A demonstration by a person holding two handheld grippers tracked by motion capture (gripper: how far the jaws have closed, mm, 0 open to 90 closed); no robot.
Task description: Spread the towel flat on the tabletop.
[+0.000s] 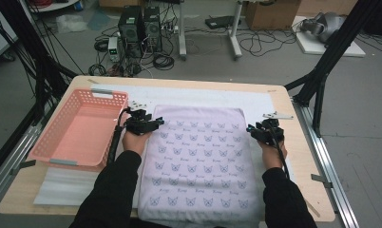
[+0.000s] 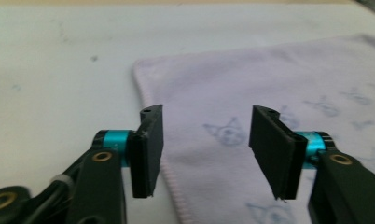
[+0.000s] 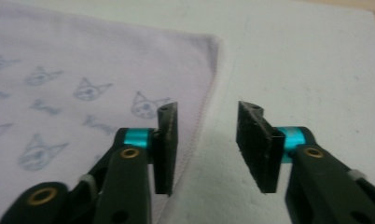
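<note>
Lilac towel (image 1: 198,161) lies flat on worktop (image 1: 300,161), near edge at person's side, no fold made yet. Left hand-held gripper (image 1: 153,124) at far-left corner, jaws apart, nothing pinched. Right hand-held gripper (image 1: 252,129) at far-right edge, likewise parted, empty. Pink basket (image 1: 53,151) far left, unfilled. Folding and stowing all left.

No text, label, brand or number is showing clearly enough to read. The lilac towel (image 1: 198,161) is carrying rows of small printed cat-face motifs, each with a short cursive word beneath it, but that lettering is coming out too small and blurred to make out.
</note>
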